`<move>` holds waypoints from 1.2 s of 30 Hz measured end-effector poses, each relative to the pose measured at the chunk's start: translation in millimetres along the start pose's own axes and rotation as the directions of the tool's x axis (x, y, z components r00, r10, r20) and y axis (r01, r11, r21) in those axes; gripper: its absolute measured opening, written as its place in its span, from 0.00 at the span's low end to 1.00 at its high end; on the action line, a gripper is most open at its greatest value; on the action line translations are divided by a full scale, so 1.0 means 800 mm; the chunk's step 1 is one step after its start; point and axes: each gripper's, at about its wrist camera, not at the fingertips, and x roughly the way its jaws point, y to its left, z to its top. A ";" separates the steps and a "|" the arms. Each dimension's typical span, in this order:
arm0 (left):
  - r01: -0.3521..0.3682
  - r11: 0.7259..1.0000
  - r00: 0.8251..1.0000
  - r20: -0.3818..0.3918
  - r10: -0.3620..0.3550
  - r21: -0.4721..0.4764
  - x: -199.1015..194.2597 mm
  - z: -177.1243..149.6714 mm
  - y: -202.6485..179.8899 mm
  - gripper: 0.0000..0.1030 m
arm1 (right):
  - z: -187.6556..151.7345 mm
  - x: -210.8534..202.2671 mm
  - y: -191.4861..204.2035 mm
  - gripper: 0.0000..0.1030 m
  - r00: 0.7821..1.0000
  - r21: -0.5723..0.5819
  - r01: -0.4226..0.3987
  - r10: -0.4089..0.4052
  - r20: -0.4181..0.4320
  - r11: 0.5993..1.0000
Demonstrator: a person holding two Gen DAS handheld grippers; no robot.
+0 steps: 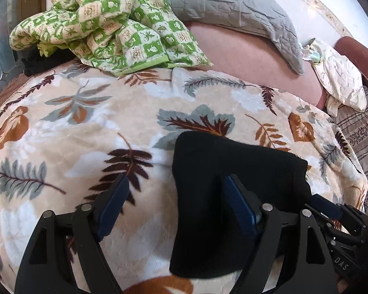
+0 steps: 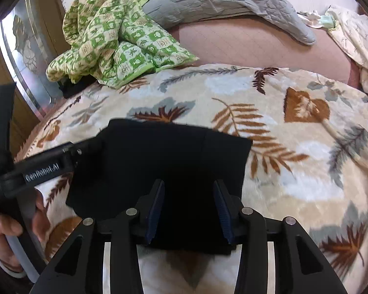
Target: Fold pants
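Only from the right wrist: left gripper seemingly touching pants.

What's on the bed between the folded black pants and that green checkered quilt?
Nothing but the leaf-print blanket. In the right wrist view it runs bare from the black pants back to the green checkered quilt.

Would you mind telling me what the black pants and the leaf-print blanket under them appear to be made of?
Black pants: likely a soft matte knit or fleece, since they show no sheen and have slightly fuzzy edges; the weave is too dark to tell. Leaf-print blanket: apparently plush fleece, with a fluffy, softly shiny pile and blurred print edges.
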 end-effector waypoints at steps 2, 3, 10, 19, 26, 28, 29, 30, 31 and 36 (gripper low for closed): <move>-0.004 1.000 1.000 0.014 0.004 0.010 -0.010 -0.007 0.000 0.79 | -0.007 -0.004 0.001 0.41 1.000 0.000 0.009 -0.009 -0.006 1.000; -0.004 1.000 1.000 0.017 0.004 0.014 -0.013 -0.009 -0.001 0.79 | -0.009 -0.005 0.001 0.41 1.000 0.000 0.012 -0.012 -0.006 1.000; 0.010 0.999 1.000 -0.003 -0.010 0.041 -0.011 -0.022 -0.009 0.79 | -0.022 0.002 -0.002 0.41 1.000 0.017 0.024 -0.024 -0.019 1.000; 0.003 0.999 0.999 -0.054 -0.001 0.044 0.018 -0.037 -0.019 0.80 | -0.030 0.012 0.000 0.44 0.999 0.013 0.042 -0.042 -0.006 0.999; -0.034 0.998 0.999 -0.014 0.034 0.052 0.000 -0.040 -0.019 0.79 | -0.024 -0.018 -0.002 0.61 0.998 0.072 -0.014 0.010 0.055 0.997; -0.039 0.998 0.999 0.004 0.039 0.055 -0.010 -0.040 -0.019 0.79 | -0.022 -0.027 0.002 0.66 0.998 0.065 0.008 -0.012 0.065 0.998; -0.040 0.997 0.999 0.011 0.040 0.058 -0.014 -0.040 -0.018 0.79 | -0.022 -0.032 0.003 0.66 0.997 0.062 0.018 -0.022 0.070 0.998; -0.042 0.997 0.999 0.021 0.041 0.064 -0.020 -0.040 -0.019 0.80 | -0.021 -0.036 0.004 0.66 0.997 0.064 0.022 -0.027 0.075 0.998; -0.043 0.997 0.999 0.028 0.041 0.069 -0.026 -0.040 -0.020 0.80 | -0.022 -0.042 0.004 0.67 0.996 0.072 0.026 -0.032 0.080 0.997; -0.050 0.995 0.996 0.081 0.044 0.081 -0.061 -0.041 -0.022 0.80 | -0.026 -0.067 0.000 0.70 0.993 0.095 0.035 -0.045 0.108 0.995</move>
